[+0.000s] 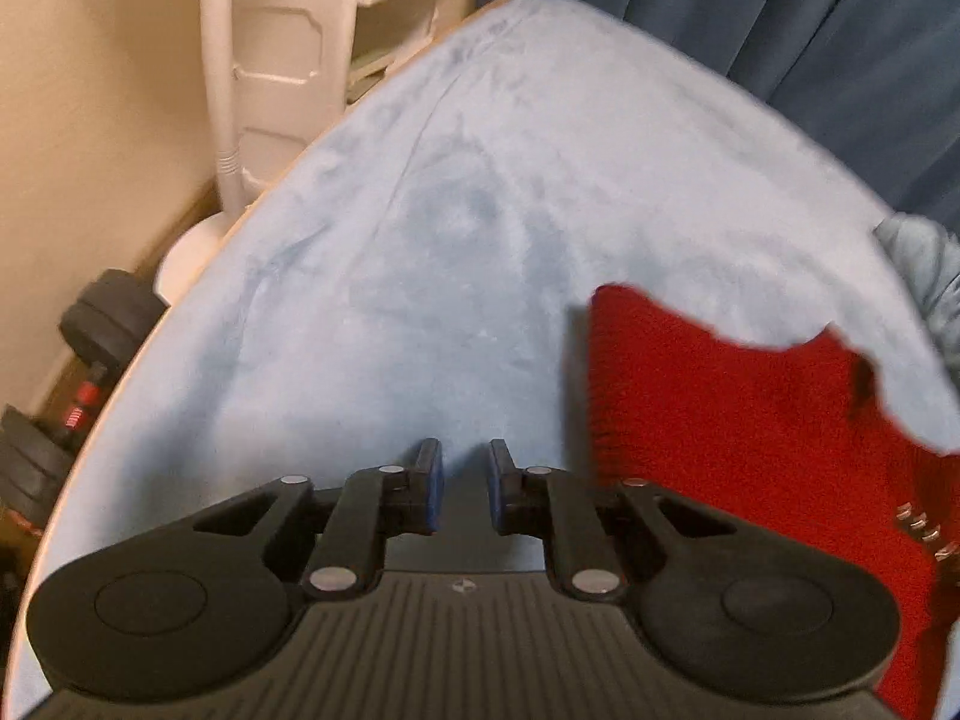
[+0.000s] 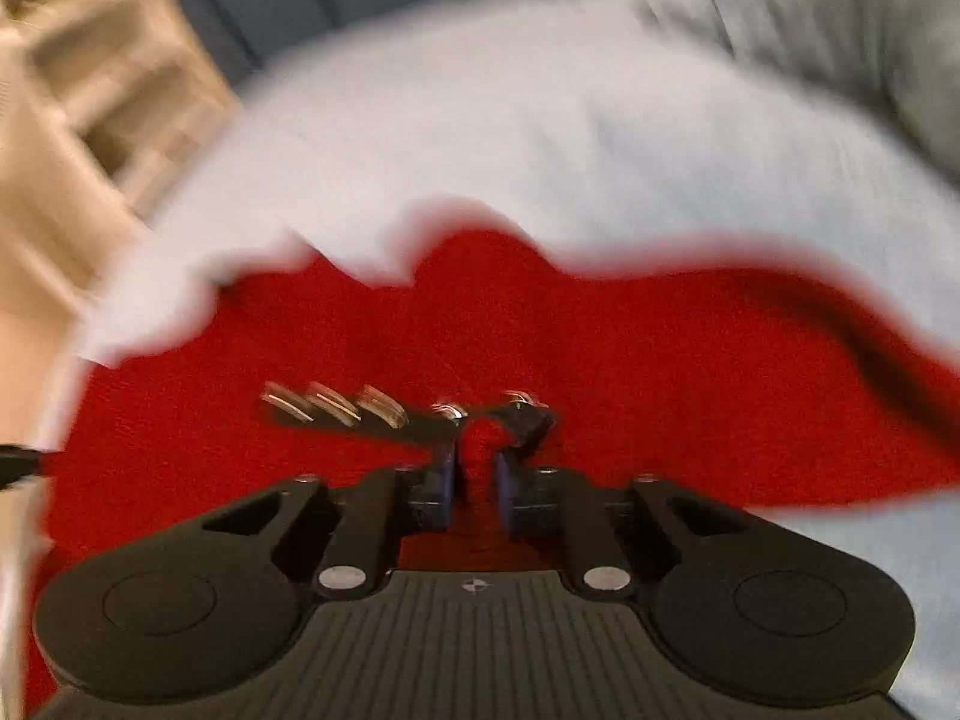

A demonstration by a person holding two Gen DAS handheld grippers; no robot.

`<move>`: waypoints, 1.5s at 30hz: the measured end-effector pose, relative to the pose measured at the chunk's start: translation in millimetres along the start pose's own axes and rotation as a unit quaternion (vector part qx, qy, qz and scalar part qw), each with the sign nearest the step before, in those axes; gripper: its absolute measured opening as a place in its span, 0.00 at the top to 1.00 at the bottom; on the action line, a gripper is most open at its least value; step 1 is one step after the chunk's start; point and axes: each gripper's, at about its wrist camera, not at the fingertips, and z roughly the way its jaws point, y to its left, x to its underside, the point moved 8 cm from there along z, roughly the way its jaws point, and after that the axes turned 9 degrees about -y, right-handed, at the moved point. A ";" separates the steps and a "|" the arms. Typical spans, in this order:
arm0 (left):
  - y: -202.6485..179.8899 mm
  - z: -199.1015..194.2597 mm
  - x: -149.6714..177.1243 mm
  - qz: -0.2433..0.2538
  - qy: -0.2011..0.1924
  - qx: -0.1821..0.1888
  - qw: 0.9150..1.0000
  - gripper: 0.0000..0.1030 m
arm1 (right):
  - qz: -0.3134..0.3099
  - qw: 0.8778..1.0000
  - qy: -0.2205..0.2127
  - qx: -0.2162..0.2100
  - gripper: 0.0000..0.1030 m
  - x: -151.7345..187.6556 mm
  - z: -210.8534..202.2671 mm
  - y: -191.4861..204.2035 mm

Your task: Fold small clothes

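A small red knitted garment (image 1: 738, 414) lies on the light blue blanket (image 1: 450, 240), at the right of the left wrist view. My left gripper (image 1: 461, 480) is open and empty, just left of the garment's edge, above the blanket. In the blurred right wrist view the red garment (image 2: 600, 360) fills the middle. It has a dark strip with silver buttons (image 2: 336, 408). My right gripper (image 2: 474, 474) sits low over it, jaws a little apart with a fold of red fabric between the pads; I cannot tell if it grips.
Dark blue curtains (image 1: 780, 12) hang behind the bed. A white fan stand (image 1: 222, 90) and shelves (image 1: 390, 0) are at the left, with black dumbbells (image 1: 90, 348) on the floor. A grey cloth (image 1: 924, 276) lies at the bed's right side.
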 end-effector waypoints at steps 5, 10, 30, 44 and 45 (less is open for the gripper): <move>-44.8 -40.2 -0.1 0.063 -0.039 0.056 0.996 0.16 | 0.073 0.994 -0.086 -0.010 0.47 -6.8 -55.5 -30.8; -88.0 -61.2 26.5 0.074 -0.024 0.100 0.992 0.15 | 0.170 0.960 -0.179 0.133 0.46 19.0 -132.0 -144.8; -127.4 -113.9 76.3 0.086 0.037 0.106 0.990 0.15 | -0.082 0.971 -0.150 0.167 0.90 -86.8 -223.2 -195.1; -107.8 -127.2 69.8 0.065 0.053 0.096 0.992 0.15 | -0.057 0.960 -0.094 0.259 1.00 -115.5 -214.9 -225.7; -102.7 -127.4 69.3 0.061 0.053 0.096 0.992 0.15 | -0.031 0.967 -0.098 0.233 1.00 -110.1 -214.3 -219.4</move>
